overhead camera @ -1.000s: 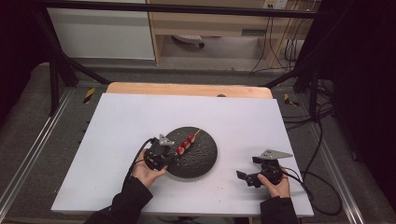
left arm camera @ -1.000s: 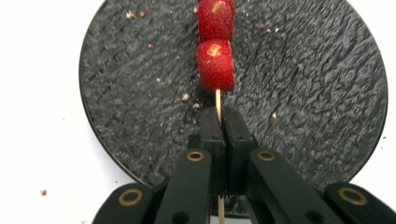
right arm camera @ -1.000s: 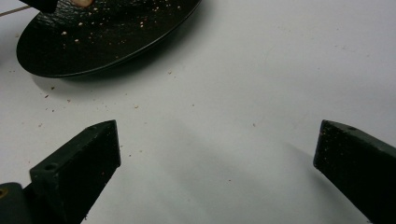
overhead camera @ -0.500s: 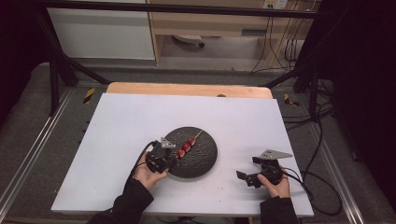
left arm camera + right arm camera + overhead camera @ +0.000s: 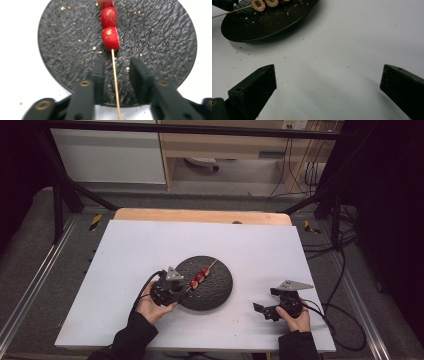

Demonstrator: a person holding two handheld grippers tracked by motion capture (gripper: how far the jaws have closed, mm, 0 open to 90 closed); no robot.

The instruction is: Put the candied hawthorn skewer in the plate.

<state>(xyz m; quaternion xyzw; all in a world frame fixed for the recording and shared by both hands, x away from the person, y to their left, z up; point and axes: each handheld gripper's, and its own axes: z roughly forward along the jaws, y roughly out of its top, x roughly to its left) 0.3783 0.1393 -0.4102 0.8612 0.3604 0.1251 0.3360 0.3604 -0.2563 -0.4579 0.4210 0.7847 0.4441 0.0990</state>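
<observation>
A wooden skewer (image 5: pixel 110 37) with three red fruit pieces lies across the round black plate (image 5: pixel 162 37), its bare stick reaching over the near rim. My left gripper (image 5: pixel 115 65) sits at that rim. Its jaws have just been opening, and the stick lies loose between them, touching neither pad. In the high view the left gripper (image 5: pixel 182 289) is at the plate's (image 5: pixel 215 292) left edge, by the skewer (image 5: pixel 200 276). My right gripper (image 5: pixel 264 300) rests on the table right of the plate. In its own view the right gripper (image 5: pixel 328 72) stands wide open over bare tabletop.
Crumbs are scattered on the plate and on the white table (image 5: pixel 150 245) around it. In the right gripper view the plate (image 5: pixel 274 22) lies ahead at upper left. A wooden strip (image 5: pixel 200 216) runs along the table's far edge. Cables trail off the right side.
The left gripper's jaws have parted and let go of the skewer stick, and the hand has shifted slightly. The right gripper has not moved.
</observation>
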